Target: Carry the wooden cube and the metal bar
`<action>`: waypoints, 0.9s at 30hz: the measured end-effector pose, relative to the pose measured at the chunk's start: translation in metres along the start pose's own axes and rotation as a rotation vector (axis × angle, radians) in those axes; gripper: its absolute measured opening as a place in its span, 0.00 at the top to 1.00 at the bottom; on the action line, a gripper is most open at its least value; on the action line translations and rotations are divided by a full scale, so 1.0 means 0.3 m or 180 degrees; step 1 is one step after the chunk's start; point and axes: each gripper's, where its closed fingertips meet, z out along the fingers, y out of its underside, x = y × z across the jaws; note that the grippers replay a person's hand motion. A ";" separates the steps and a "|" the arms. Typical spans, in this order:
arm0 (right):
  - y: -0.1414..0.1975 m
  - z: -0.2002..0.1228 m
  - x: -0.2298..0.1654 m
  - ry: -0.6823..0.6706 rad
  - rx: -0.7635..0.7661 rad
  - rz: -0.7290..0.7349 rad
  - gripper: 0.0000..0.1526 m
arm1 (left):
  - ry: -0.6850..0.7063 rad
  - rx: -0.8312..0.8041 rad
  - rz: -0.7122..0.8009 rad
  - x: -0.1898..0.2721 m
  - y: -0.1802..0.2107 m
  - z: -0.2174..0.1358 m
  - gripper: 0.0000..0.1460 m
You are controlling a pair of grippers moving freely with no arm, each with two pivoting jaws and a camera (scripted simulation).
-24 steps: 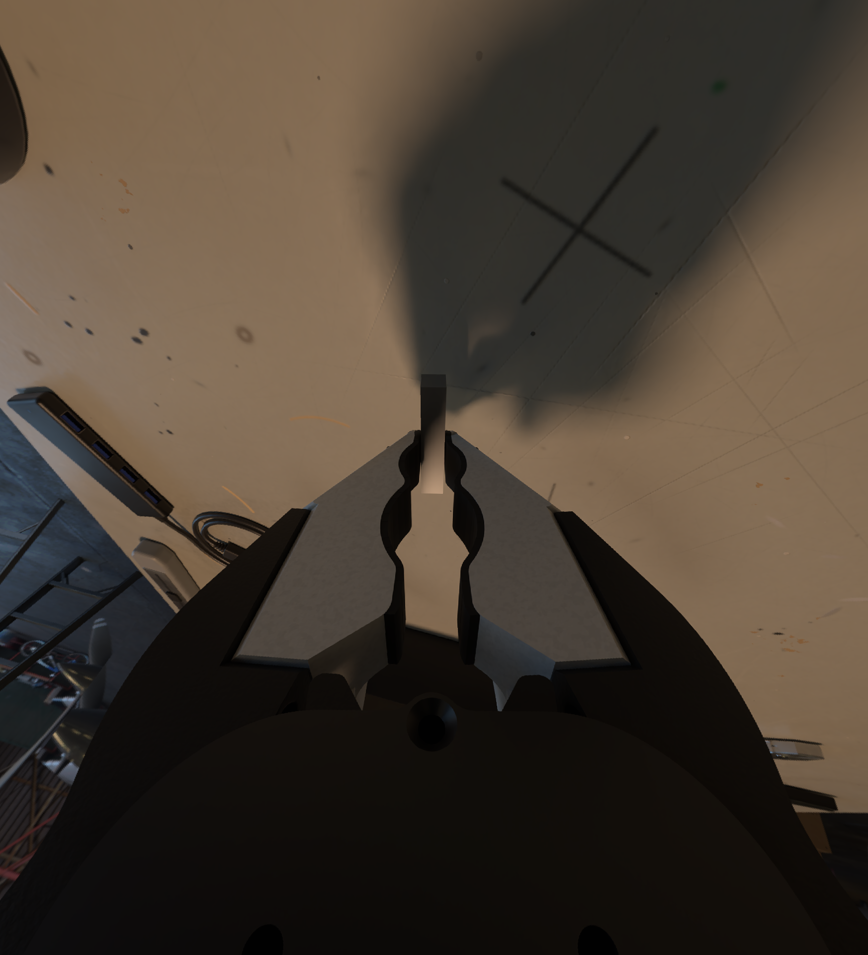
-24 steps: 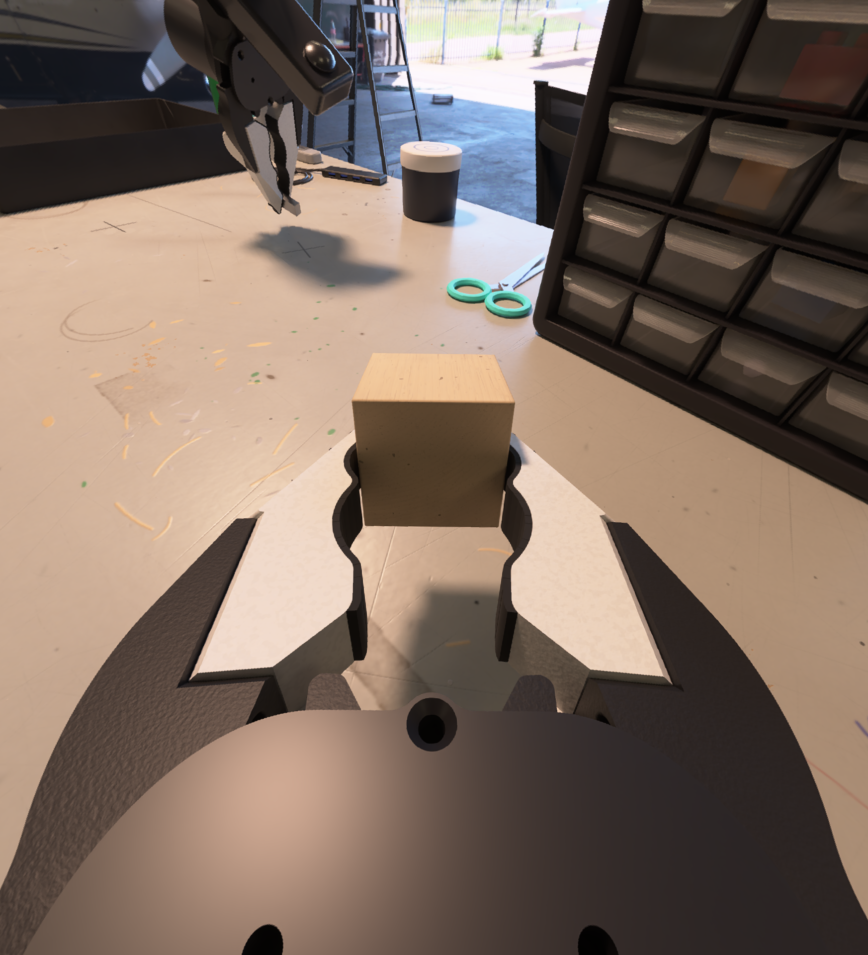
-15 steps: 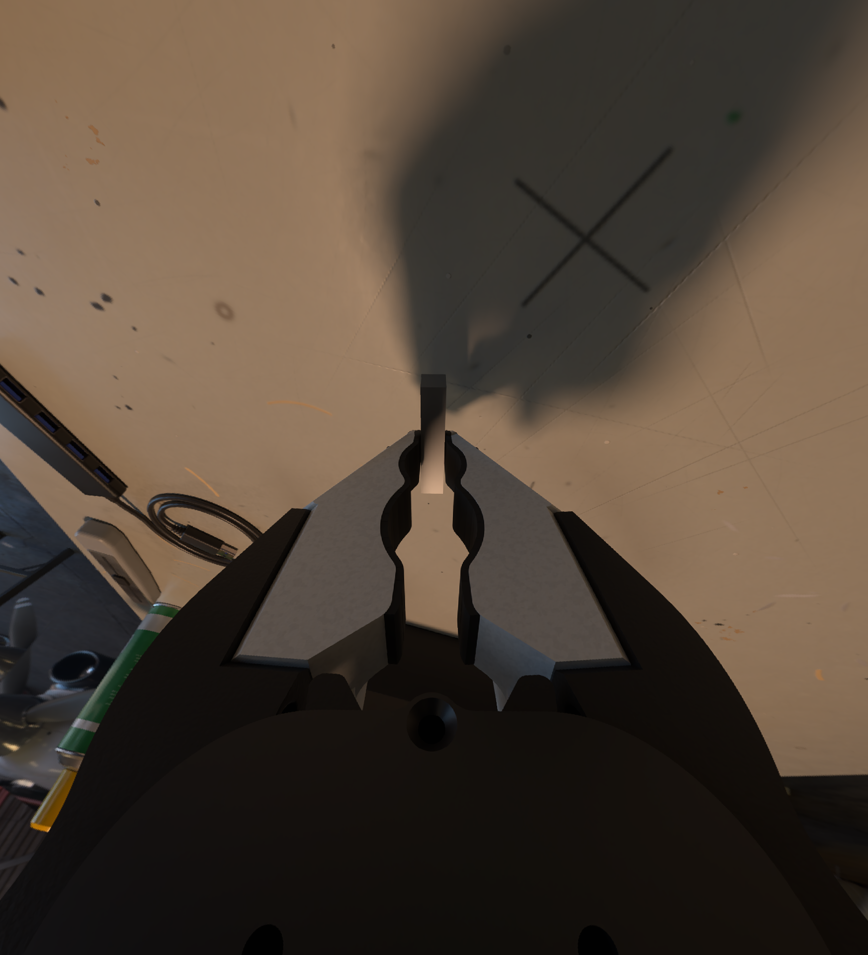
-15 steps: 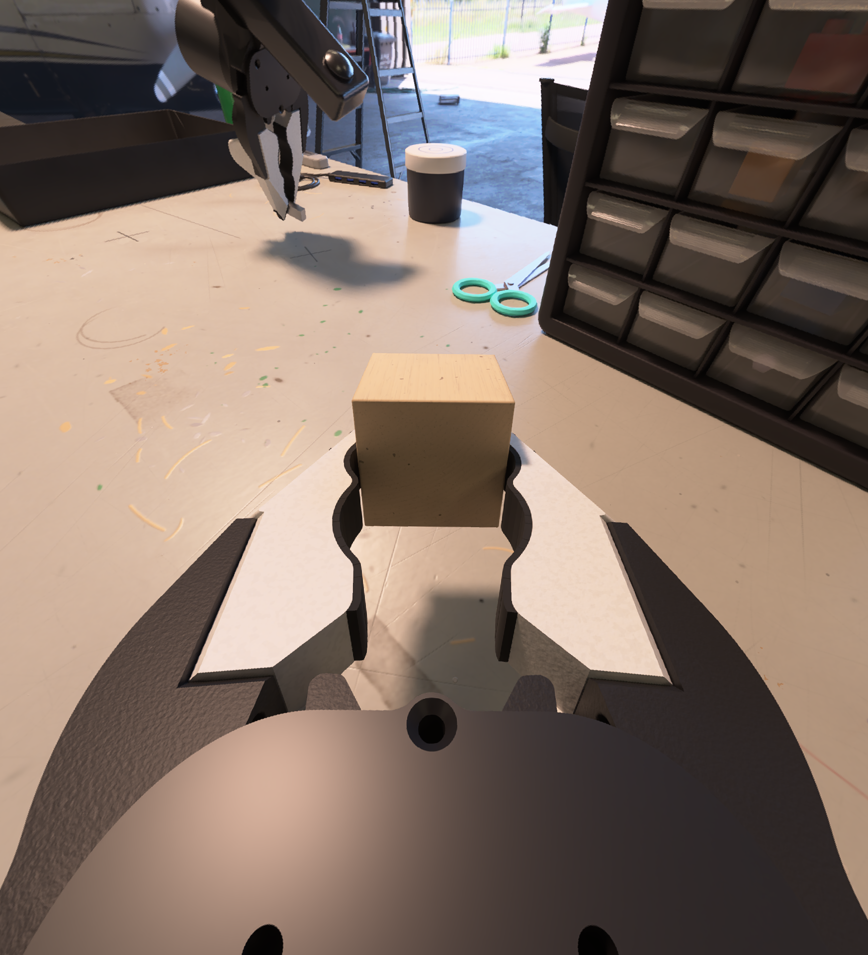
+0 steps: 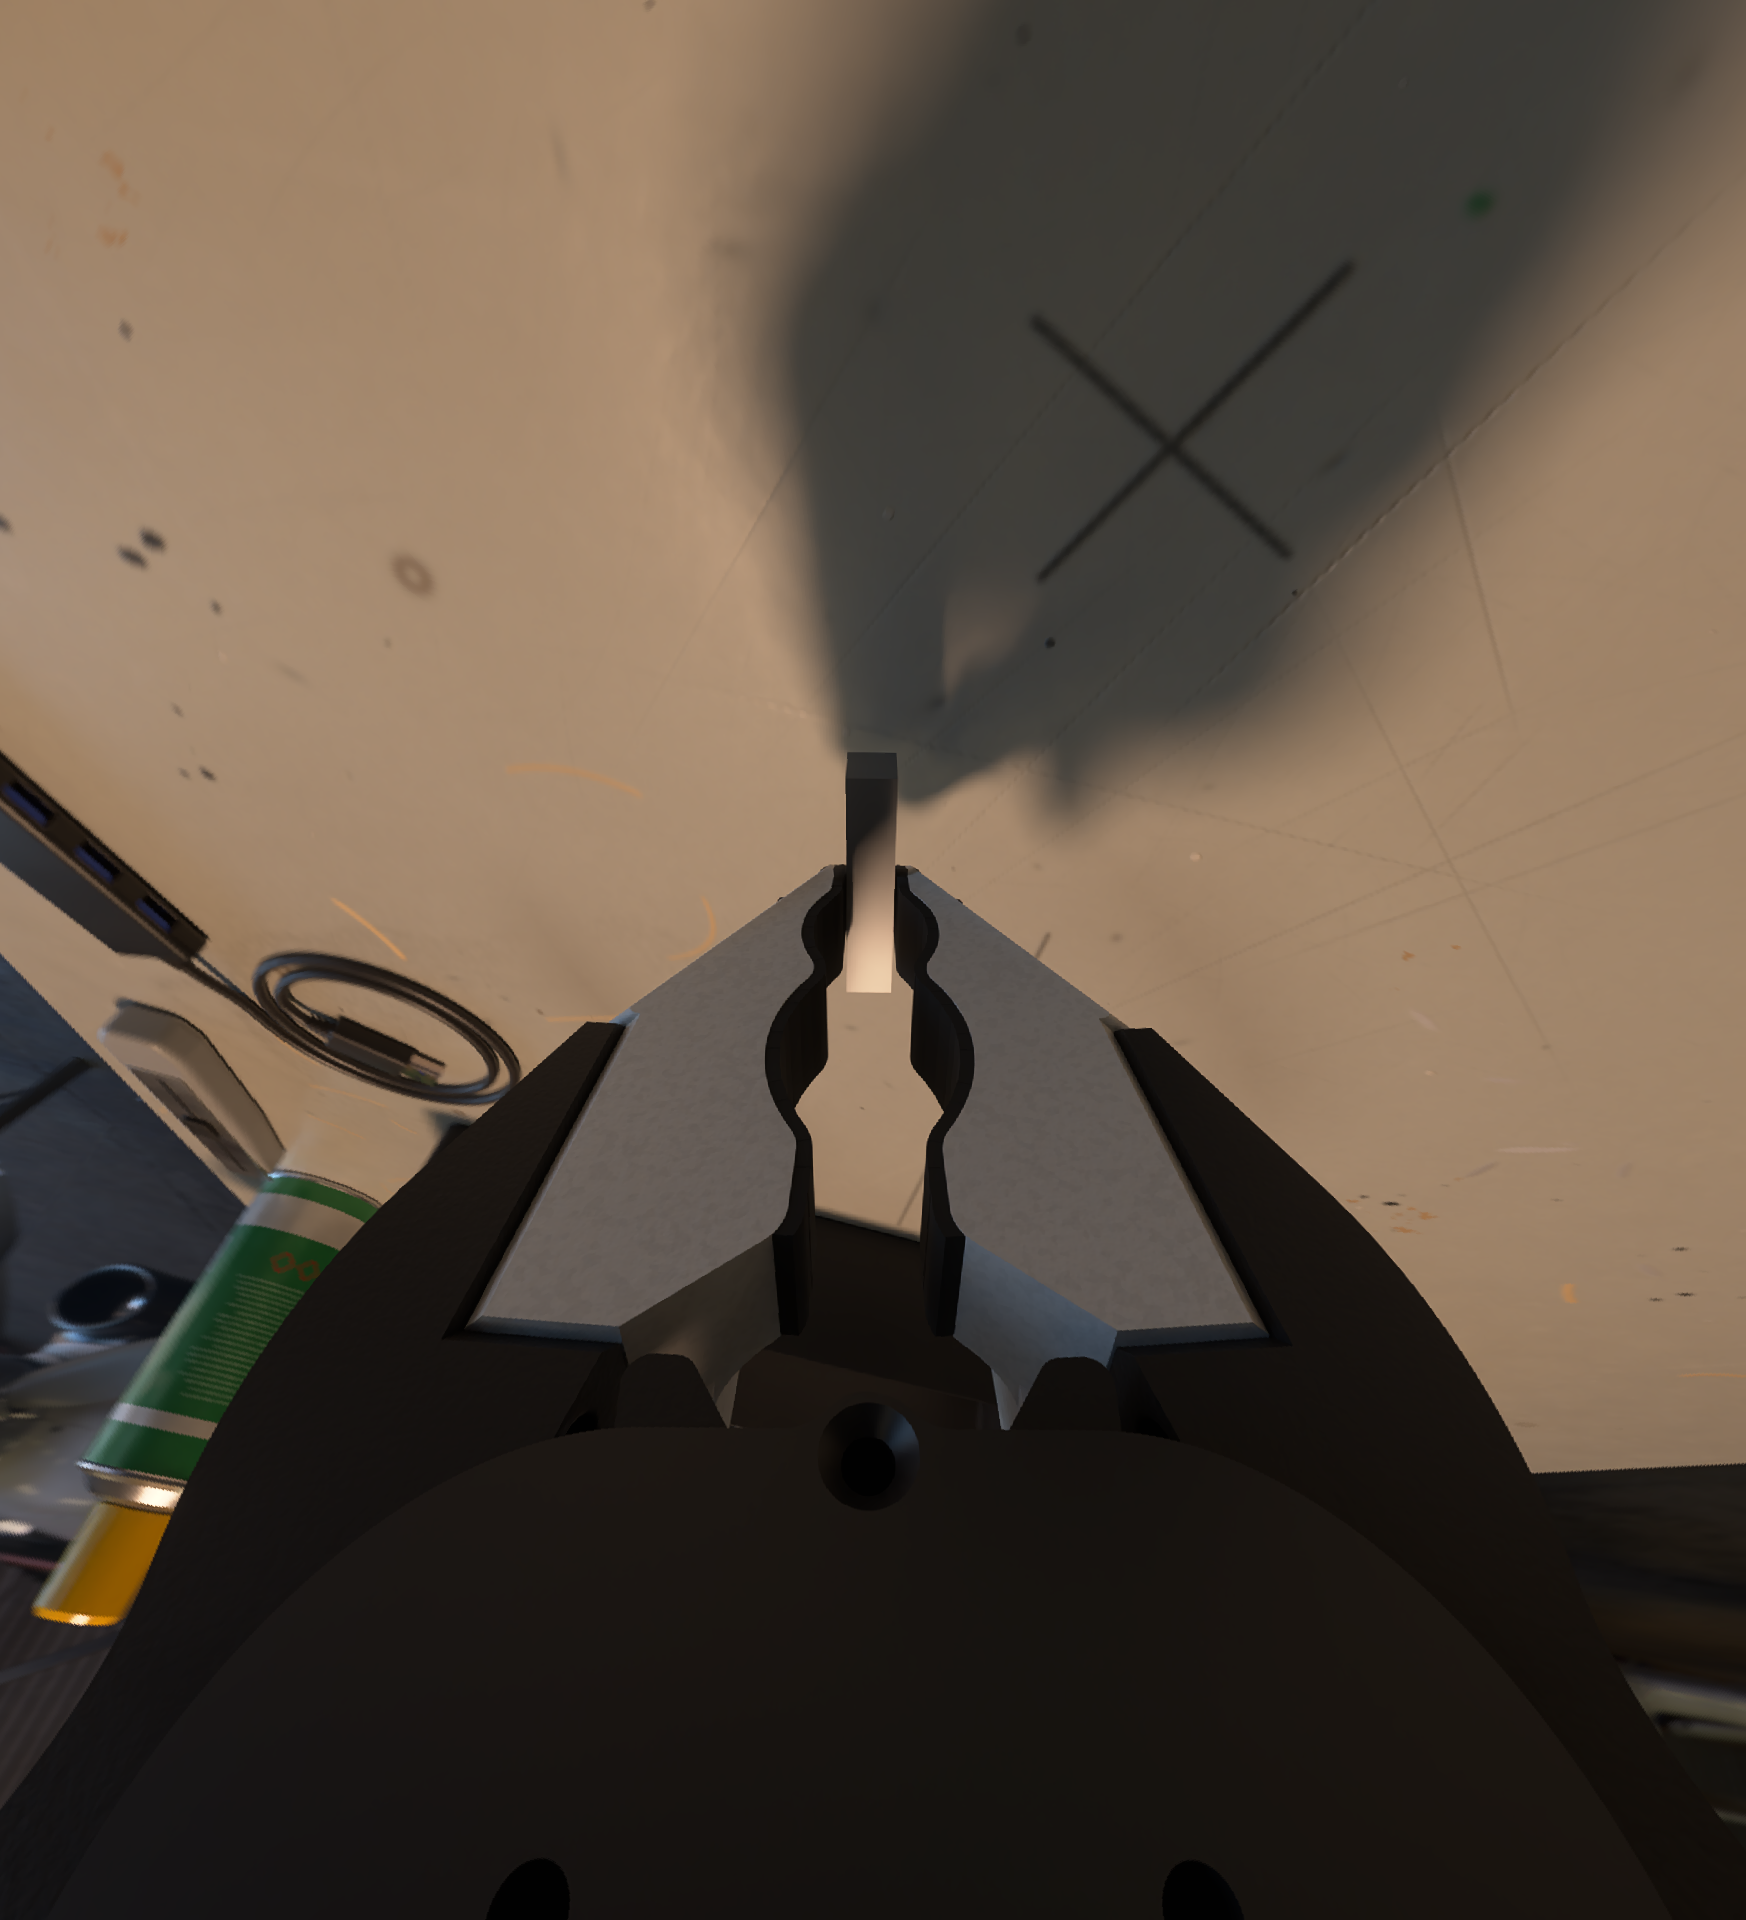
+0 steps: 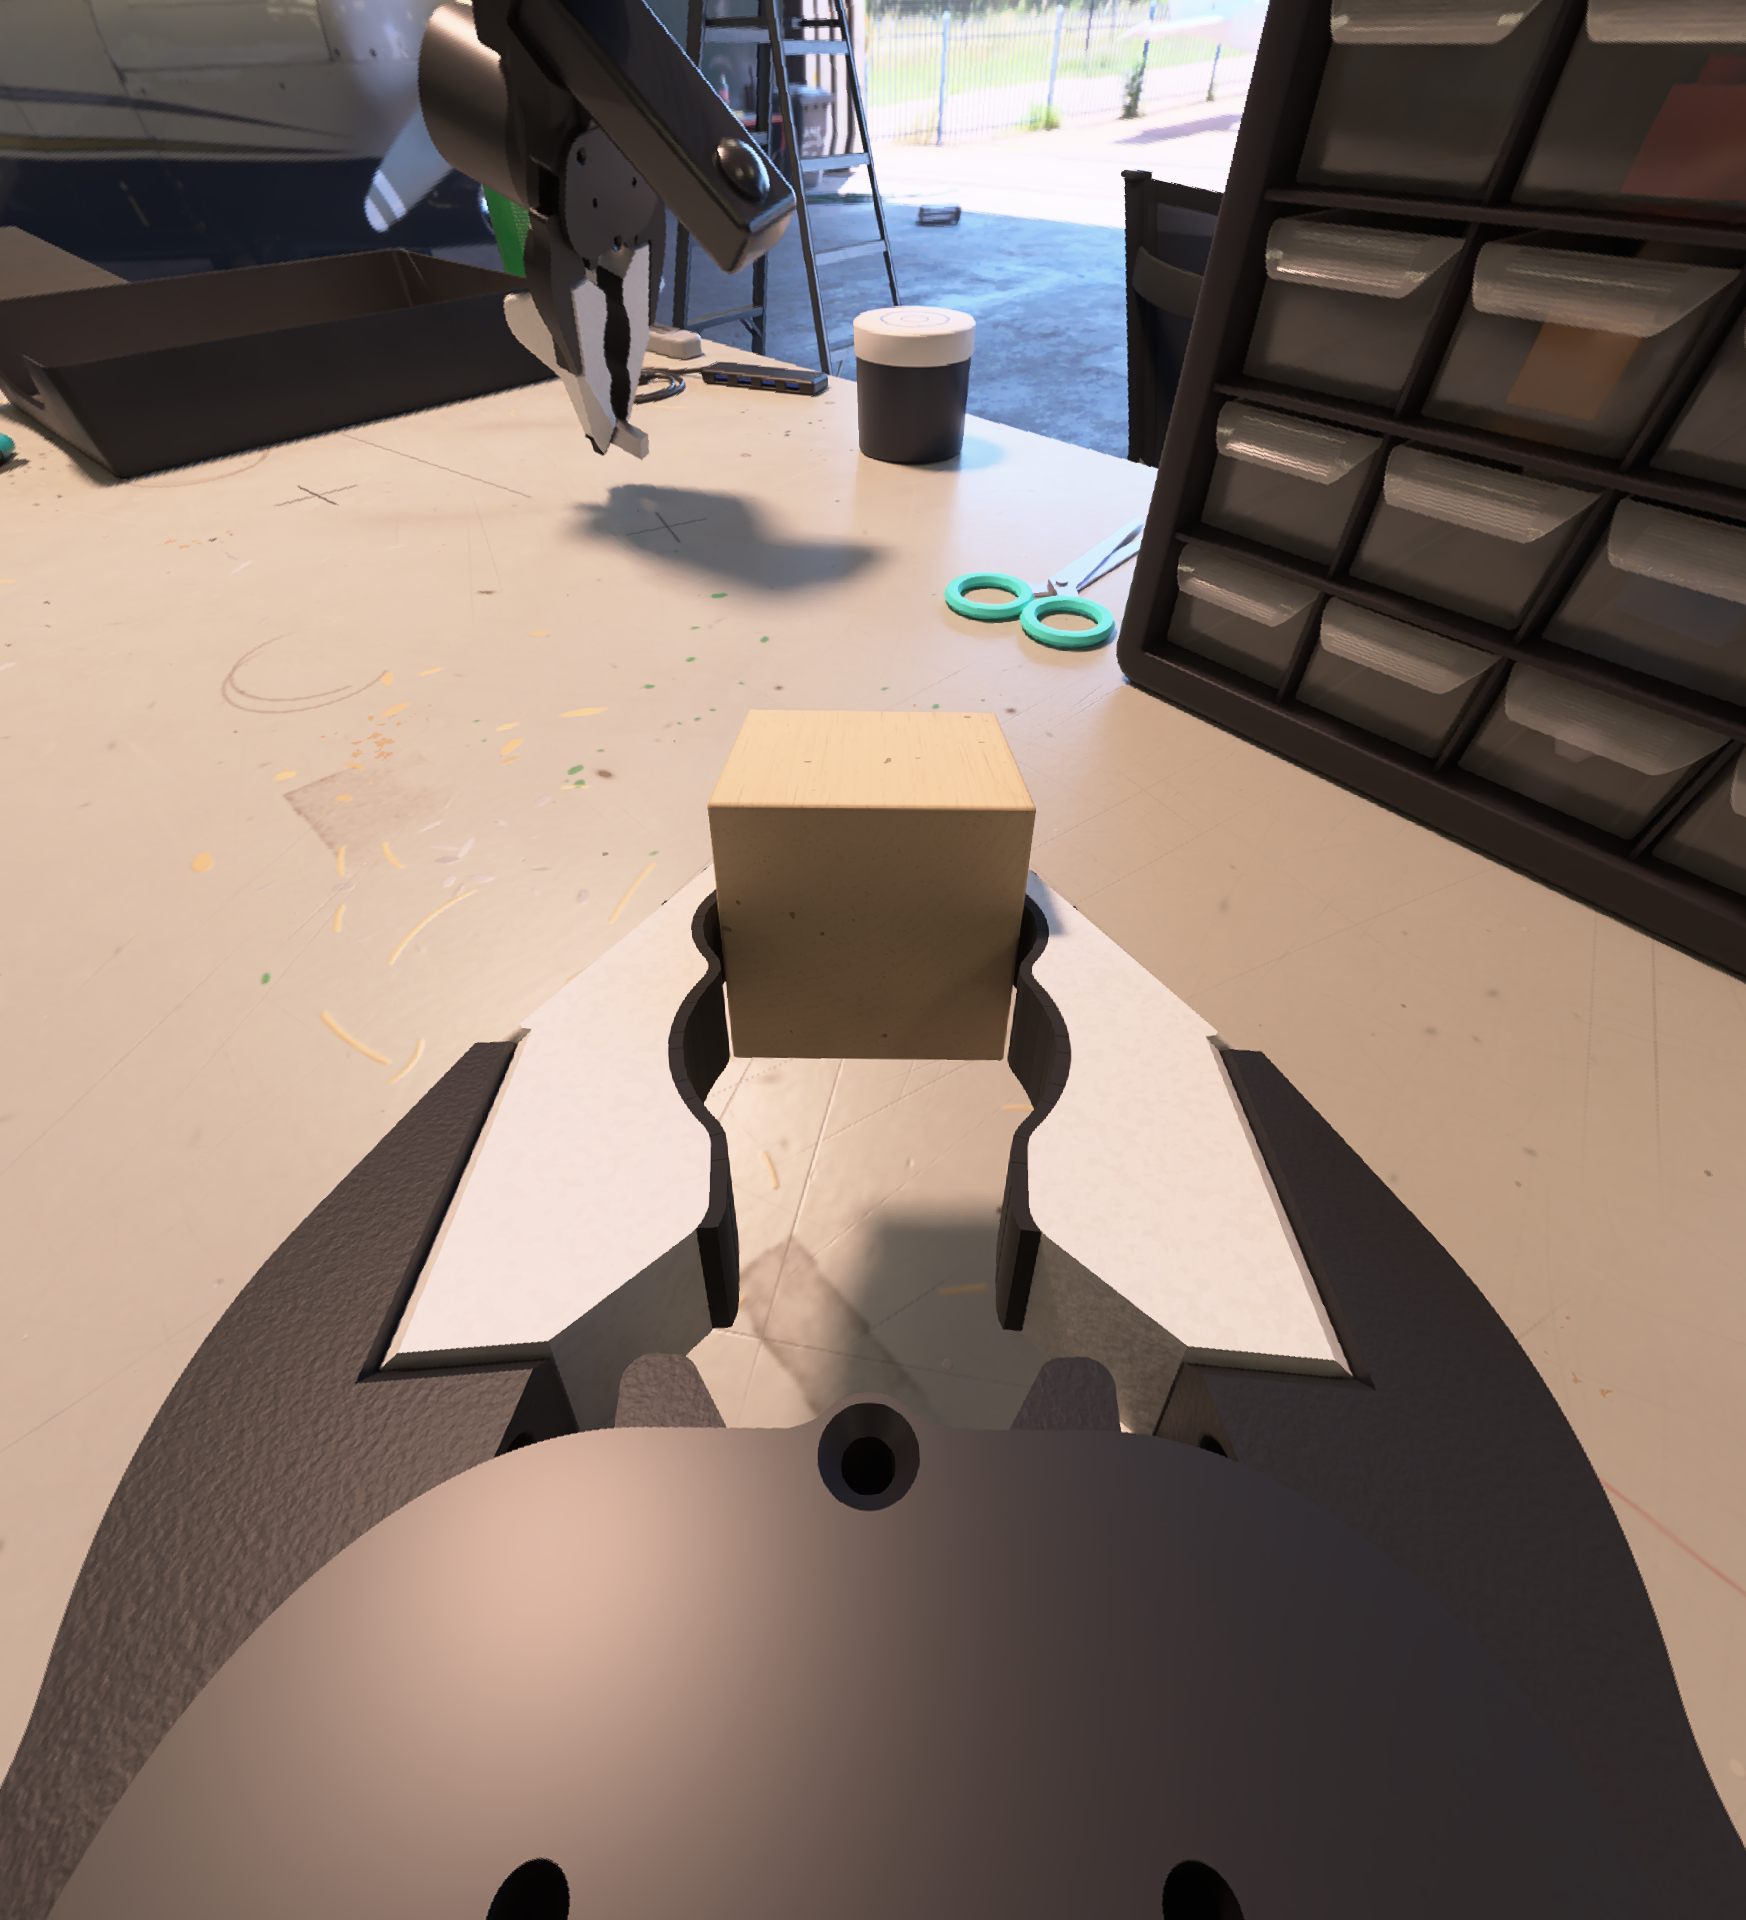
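Note:
My right gripper (image 6: 869, 914) is shut on the wooden cube (image 6: 869, 883), a pale square block held clear above the beige table (image 6: 225, 935). My left gripper (image 5: 870, 883) is shut on the metal bar (image 5: 870, 873), a thin grey strip seen end-on that sticks out past the fingertips. It hangs above the table near a black cross mark (image 5: 1175, 447). In the right wrist view the left gripper (image 6: 620, 431) shows far off, pointing down with the bar's end (image 6: 632, 442) at its tips, above its shadow.
A drawer cabinet (image 6: 1523, 468) stands at the right, teal-handled scissors (image 6: 1035, 608) beside it. A dark cup with a white lid (image 6: 913, 384) and a dark tray (image 6: 225, 353) sit at the back. A USB hub (image 5: 58, 831), coiled cable (image 5: 381, 1023) and green spray can (image 5: 214, 1371) lie near the table edge.
The left gripper with the bar has drifted sideways over the table; the spray can has come into its view. The right gripper still holds the cube, and the scene has slid slightly lower and right.

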 end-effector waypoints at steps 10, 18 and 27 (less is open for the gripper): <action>-0.006 0.006 -0.019 -0.0014 -0.0010 -0.0084 0.66 | 0.1268 0.2127 -0.1040 0.193 0.046 -0.423 0.95; -0.056 -0.033 0.048 0.0403 0.0122 -0.0382 0.66 | 0.1716 0.3214 -0.0903 0.749 -0.237 -0.902 0.95; -0.107 -0.494 0.484 0.2799 -0.0009 -0.1439 0.66 | 0.1368 0.1827 -0.0245 1.072 -0.885 -0.800 0.95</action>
